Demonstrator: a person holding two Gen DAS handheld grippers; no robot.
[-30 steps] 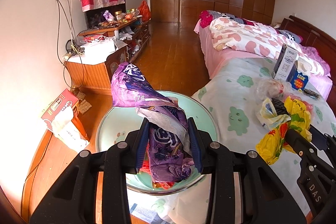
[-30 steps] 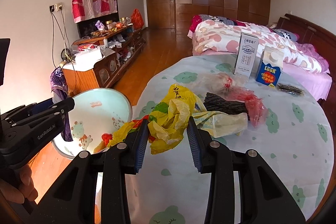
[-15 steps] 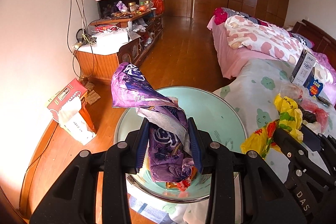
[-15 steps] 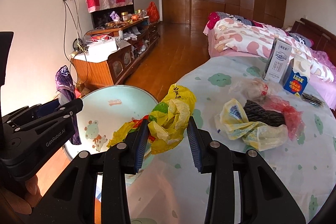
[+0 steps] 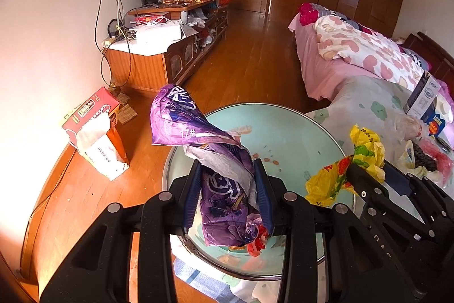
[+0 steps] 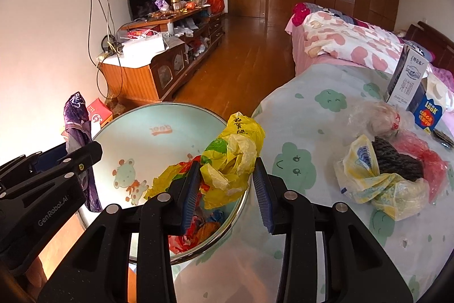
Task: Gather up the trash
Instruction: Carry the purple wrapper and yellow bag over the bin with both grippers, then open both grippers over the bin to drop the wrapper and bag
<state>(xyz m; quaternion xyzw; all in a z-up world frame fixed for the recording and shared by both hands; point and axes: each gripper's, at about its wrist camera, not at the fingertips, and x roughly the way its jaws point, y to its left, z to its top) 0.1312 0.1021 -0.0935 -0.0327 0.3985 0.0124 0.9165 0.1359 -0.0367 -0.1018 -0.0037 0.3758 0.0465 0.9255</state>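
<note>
A crumpled purple plastic bag [image 5: 221, 189] is clamped between the blue pads of my left gripper [image 5: 228, 195], hanging over a round teal basin [image 5: 283, 138]. In the right wrist view, my right gripper [image 6: 225, 181] is shut on a yellow plastic bag [image 6: 232, 158] above the basin's [image 6: 159, 144] near rim. Red and orange wrappers [image 6: 198, 229] lie inside the basin. The left gripper [image 6: 85, 152] with the purple bag [image 6: 76, 115] shows at the left of that view. More bags [image 6: 377, 178] lie on the table's cloud-print cloth [image 6: 312, 104].
A white carton [image 6: 408, 78] and a blue box [image 6: 428, 112] stand at the table's far right. A red tissue box [image 5: 96, 132] sits on the wooden floor by the wall. A cluttered low cabinet [image 5: 147, 58] lines the left wall; a bed [image 5: 354, 47] is at the right.
Both grippers have shifted left and slightly down with their bags, away from the table and over the basin, which now fills more of both views.
</note>
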